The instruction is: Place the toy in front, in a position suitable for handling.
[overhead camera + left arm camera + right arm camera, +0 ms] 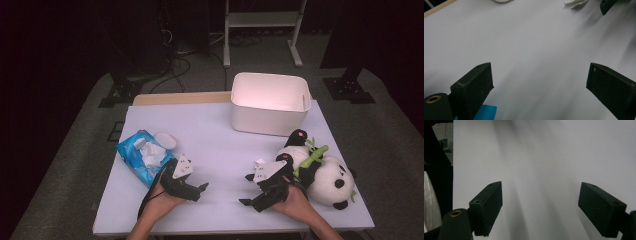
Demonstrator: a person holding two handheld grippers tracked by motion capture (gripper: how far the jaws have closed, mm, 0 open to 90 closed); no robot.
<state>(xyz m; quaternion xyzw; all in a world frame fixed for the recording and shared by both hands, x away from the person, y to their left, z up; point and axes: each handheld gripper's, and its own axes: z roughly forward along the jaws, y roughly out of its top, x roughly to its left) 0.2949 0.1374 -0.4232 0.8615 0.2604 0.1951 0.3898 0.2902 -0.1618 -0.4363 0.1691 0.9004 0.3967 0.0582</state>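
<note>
The left claw [200, 192] is resting low over the white surface [220, 145] with its jaws standing wide apart and nothing between them, and the right claw [246, 189] is doing the same a little to the right, also wide open and empty. The things nearest to them are the blue pack of wet wipes [142, 156], which is lying just beside the left claw at the left side of the surface, and the plush panda [327, 180], which is lying on its side just beside the right hand [295, 200] near the right edge. The pack is looking light and soft, with a smooth film that may be slippery, and a white wipe is sticking out of its open top; I am judging that it is better to take it across its narrow sides, not by the loose wipe. The panda is looking soft and light too, so the jaws will be sinking into it; the body or a limb is giving a good hold, while the green bamboo piece [312, 157] on it is thin and may slip. A small white round lid [165, 140] is lying just beside the pack. The white bin [270, 105] is standing at the back, well apart from both claws, and nothing is standing between it and the two things.
</note>
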